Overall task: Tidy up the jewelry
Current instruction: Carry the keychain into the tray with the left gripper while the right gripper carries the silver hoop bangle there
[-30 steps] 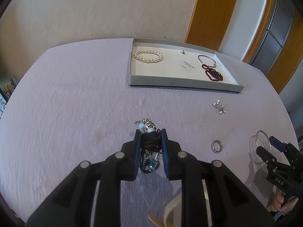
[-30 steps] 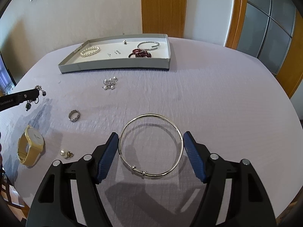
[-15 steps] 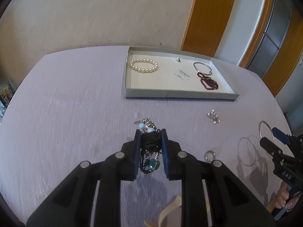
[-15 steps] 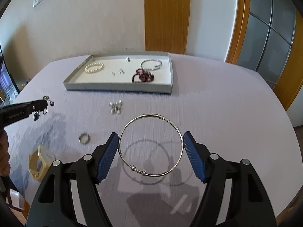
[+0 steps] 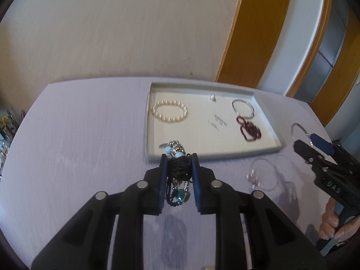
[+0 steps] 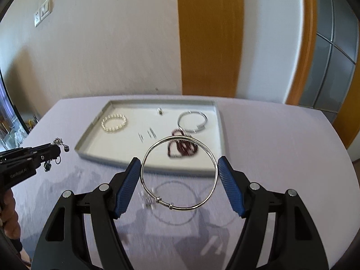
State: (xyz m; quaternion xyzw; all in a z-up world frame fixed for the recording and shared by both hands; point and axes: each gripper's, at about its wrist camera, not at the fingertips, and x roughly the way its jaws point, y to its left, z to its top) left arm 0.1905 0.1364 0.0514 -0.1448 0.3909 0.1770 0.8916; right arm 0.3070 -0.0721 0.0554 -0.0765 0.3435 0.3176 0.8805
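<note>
Gripping 2 pieces at once, I risked both. My right gripper (image 6: 178,175) held the silver bangle (image 6: 178,172) spread wide, its rim just pinched between the fingers (image 6: 126,186); any slack could have let it spring out onto the counter (image 6: 281,148). My left gripper (image 5: 178,181) was closed tight on the black cord bracelet (image 5: 178,168), charms dangling where they might snag the tray (image 5: 202,156) wall just beyond.

Black cord charm bracelet (image 5: 178,171) bunched upright, thin silver bangle (image 6: 178,173) level, above lilac table before tray (image 6: 221,132)
</note>
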